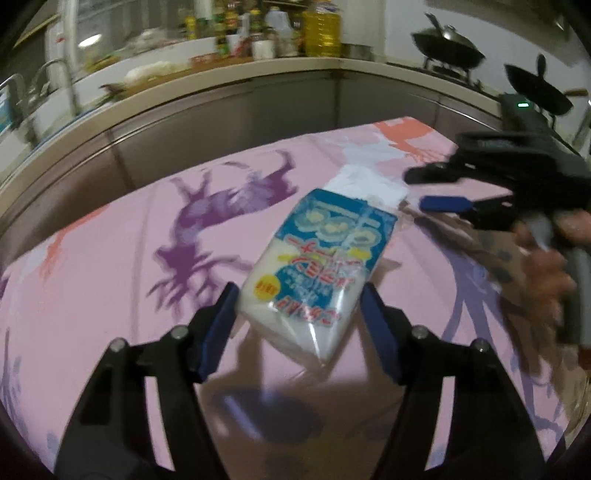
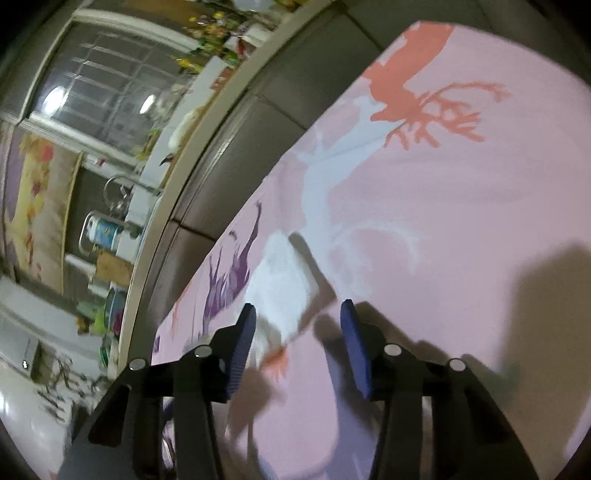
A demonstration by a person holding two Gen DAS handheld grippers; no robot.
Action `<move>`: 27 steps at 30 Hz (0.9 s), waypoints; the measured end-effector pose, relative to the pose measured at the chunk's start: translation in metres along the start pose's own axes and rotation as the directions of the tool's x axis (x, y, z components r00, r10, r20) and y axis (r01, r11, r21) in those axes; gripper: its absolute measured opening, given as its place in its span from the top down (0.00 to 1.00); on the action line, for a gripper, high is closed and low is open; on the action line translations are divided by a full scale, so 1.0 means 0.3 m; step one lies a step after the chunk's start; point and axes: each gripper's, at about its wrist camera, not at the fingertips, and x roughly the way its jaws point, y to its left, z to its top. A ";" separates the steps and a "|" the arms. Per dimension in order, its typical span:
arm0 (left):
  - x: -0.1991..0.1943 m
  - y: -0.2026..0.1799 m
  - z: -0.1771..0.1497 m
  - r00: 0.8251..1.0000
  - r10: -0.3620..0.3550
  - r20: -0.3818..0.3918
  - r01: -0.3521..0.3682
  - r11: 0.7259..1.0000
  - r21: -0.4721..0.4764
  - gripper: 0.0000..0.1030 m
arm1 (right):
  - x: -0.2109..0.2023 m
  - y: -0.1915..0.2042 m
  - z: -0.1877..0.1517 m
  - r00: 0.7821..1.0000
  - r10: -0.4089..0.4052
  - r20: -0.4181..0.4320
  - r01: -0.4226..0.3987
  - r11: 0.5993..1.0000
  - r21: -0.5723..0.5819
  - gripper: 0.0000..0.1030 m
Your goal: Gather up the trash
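Observation:
A blue-and-white plastic packet (image 1: 314,266) lies on the pink patterned tablecloth (image 1: 110,258). My left gripper (image 1: 299,299) is around its near end, with the blue pads on either side; I cannot tell if they press it. White crumpled paper (image 1: 365,184) lies just beyond the packet. My right gripper (image 1: 417,188) comes in from the right, open, with its tips near the paper. In the right wrist view the right gripper (image 2: 297,314) is open and empty, with the white paper (image 2: 280,288) between and ahead of its fingers.
A kitchen counter (image 1: 221,81) with bottles (image 1: 321,29) and a sink curves behind the table. Woks (image 1: 447,48) sit on a stove at the back right. The tablecloth (image 2: 461,221) spreads widely to the right.

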 end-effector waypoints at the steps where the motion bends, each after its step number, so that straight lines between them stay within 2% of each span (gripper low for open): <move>1: -0.015 0.019 -0.019 1.000 0.012 -0.006 -0.012 1.000 -0.025 0.37 | 0.024 0.009 0.006 1.000 0.002 0.002 -0.002 1.000 -0.003 0.61; 3: -0.064 0.072 -0.079 0.998 0.067 -0.018 -0.069 0.993 -0.100 0.37 | 0.066 0.038 -0.008 1.000 -0.018 -0.019 0.017 0.999 -0.032 0.74; 4: -0.084 0.092 -0.104 0.996 0.087 -0.024 -0.089 0.988 -0.126 0.37 | 0.081 0.053 -0.013 0.999 -0.027 -0.033 0.026 0.999 -0.042 0.90; 5: -0.105 0.116 -0.134 0.993 0.115 -0.034 -0.119 0.981 -0.155 0.37 | 0.098 0.074 -0.036 0.998 -0.050 -0.050 0.046 0.997 -0.068 0.98; 7: -0.135 0.149 -0.191 0.983 0.175 -0.062 -0.184 0.964 -0.193 0.37 | 0.094 0.114 -0.087 0.997 -0.057 -0.051 0.050 0.991 -0.125 1.00; 11: -0.188 0.162 -0.251 0.970 0.236 -0.064 -0.244 0.947 -0.210 0.36 | 0.002 0.160 -0.208 0.998 -0.044 -0.050 0.031 0.973 -0.228 1.00; 16: -0.203 0.158 -0.270 0.971 0.231 -0.060 -0.239 0.942 -0.236 0.36 | -0.200 0.146 -0.372 0.999 -0.012 -0.040 0.000 0.959 -0.284 1.00; 19: -0.202 0.144 -0.267 0.975 0.214 -0.058 -0.222 0.946 -0.238 0.36 | -0.322 0.139 -0.454 0.999 -0.040 -0.006 0.035 0.944 -0.329 1.00; 23: -0.202 0.116 -0.274 0.976 0.213 -0.053 -0.220 0.950 -0.221 0.36 | -0.440 0.116 -0.511 0.991 -0.126 0.052 0.136 0.913 -0.383 1.00; 27: -0.187 0.122 -0.287 0.972 0.219 -0.079 -0.232 0.945 -0.229 0.36 | -0.431 0.134 -0.523 0.980 -0.179 0.082 0.197 0.896 -0.399 1.00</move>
